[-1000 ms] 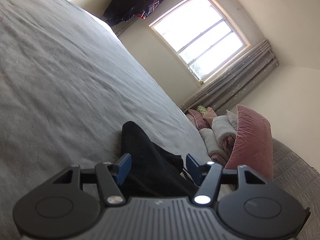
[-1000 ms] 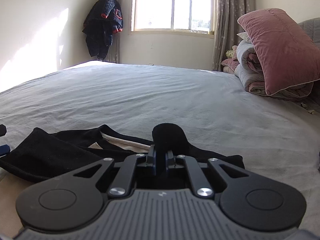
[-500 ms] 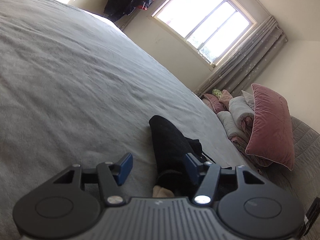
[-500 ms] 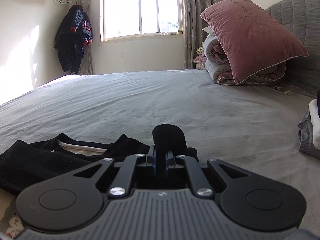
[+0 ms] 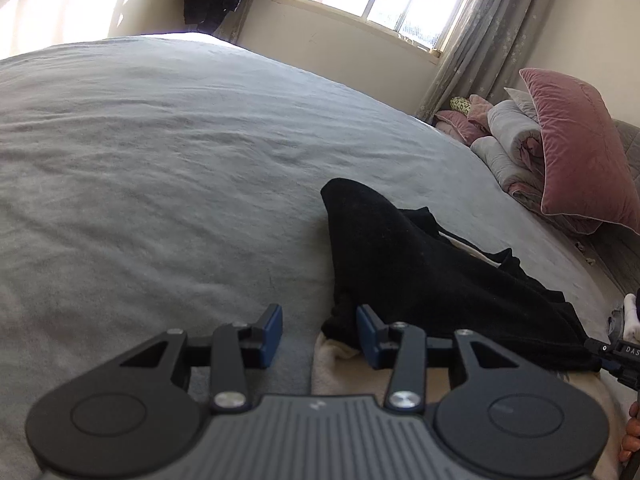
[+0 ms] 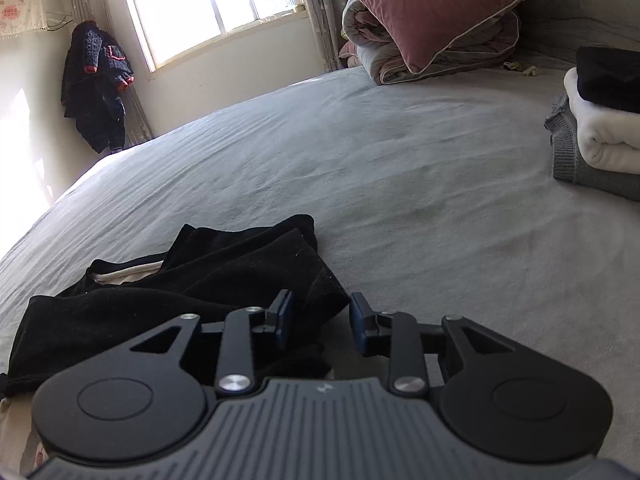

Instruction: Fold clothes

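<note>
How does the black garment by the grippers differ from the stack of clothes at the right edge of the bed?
The black garment lies loose and rumpled, a pale lining showing; the stack is neatly folded. The garment is one piece; the stack layers black, white and grey pieces. The garment lies at the open right gripper; the stack sits apart. Both rest on the grey bed.

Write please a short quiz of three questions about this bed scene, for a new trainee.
1. True or false: the right tongs are shut on the black garment.
2. What lies on top of the folded stack at the right edge of the right wrist view: A) a black item, B) a pink pillow, C) a grey towel?
3. Fill in: the left tongs are ____, with the garment's edge beside one finger.

Key:
1. False; both tongs are open.
2. A.
3. open.
</note>
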`<state>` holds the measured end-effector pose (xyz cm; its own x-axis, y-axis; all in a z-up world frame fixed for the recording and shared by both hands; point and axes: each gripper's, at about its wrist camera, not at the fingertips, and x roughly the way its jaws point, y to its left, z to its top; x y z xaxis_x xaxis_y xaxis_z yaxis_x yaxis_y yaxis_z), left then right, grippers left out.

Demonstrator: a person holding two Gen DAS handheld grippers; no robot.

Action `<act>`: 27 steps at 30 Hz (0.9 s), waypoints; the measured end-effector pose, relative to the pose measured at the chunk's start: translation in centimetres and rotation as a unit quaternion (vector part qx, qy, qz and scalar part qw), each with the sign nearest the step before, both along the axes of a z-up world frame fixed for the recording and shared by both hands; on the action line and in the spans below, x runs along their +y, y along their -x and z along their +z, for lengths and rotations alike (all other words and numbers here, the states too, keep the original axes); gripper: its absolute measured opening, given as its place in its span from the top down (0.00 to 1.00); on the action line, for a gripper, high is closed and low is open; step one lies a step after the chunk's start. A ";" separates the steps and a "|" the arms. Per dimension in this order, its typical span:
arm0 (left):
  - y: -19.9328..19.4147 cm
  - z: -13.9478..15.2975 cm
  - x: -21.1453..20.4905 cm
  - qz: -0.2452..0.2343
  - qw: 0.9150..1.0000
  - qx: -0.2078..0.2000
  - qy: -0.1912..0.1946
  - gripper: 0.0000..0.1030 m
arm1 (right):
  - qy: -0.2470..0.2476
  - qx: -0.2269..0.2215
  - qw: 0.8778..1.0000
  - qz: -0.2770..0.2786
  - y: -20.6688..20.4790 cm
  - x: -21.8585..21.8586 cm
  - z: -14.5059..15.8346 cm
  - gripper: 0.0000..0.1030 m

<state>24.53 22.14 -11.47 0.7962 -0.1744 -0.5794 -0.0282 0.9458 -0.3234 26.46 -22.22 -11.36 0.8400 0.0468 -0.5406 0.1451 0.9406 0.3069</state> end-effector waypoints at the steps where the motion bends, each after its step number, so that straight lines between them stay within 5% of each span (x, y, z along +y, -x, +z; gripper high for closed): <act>1: 0.1 0.3 -0.1 -0.004 1.000 0.007 -0.013 0.58 | -0.004 0.001 1.000 -0.001 0.4 -0.4 0.1 0.65; 8: -1.1 3.1 0.9 -0.006 0.998 0.038 -0.044 0.59 | -0.013 -0.010 1.000 0.021 0.4 -1.8 2.4 0.60; 15: -7.0 2.8 1.2 -0.002 0.999 0.051 0.002 0.59 | -0.008 0.003 0.993 0.119 -5.1 -0.7 3.6 0.59; 21: -10.3 0.9 1.3 0.018 0.997 0.060 0.043 0.65 | 0.048 0.025 0.989 0.137 -8.1 0.2 2.0 0.59; 22: -10.4 0.8 1.3 0.018 0.997 0.055 0.050 0.71 | 0.054 0.022 0.988 0.140 -8.1 0.3 1.7 0.61; 23: -10.5 0.7 1.3 0.017 0.997 0.050 0.057 0.94 | 0.060 0.019 0.988 0.142 -8.1 0.5 1.5 0.75; 24: -10.5 0.6 1.2 0.016 0.997 0.044 0.064 0.99 | 0.066 0.017 0.987 0.142 -7.9 0.6 1.3 0.88; 27: -8.8 0.8 0.6 0.030 0.999 -0.021 0.038 1.00 | 0.080 -0.010 0.988 0.131 -6.7 0.5 0.8 0.97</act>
<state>33.33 22.73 -10.66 0.8294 -0.1676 -0.5328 -0.0696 0.9154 -0.3964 33.20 -21.75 -10.55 0.8214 0.1794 -0.5414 -0.1139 0.9817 0.1525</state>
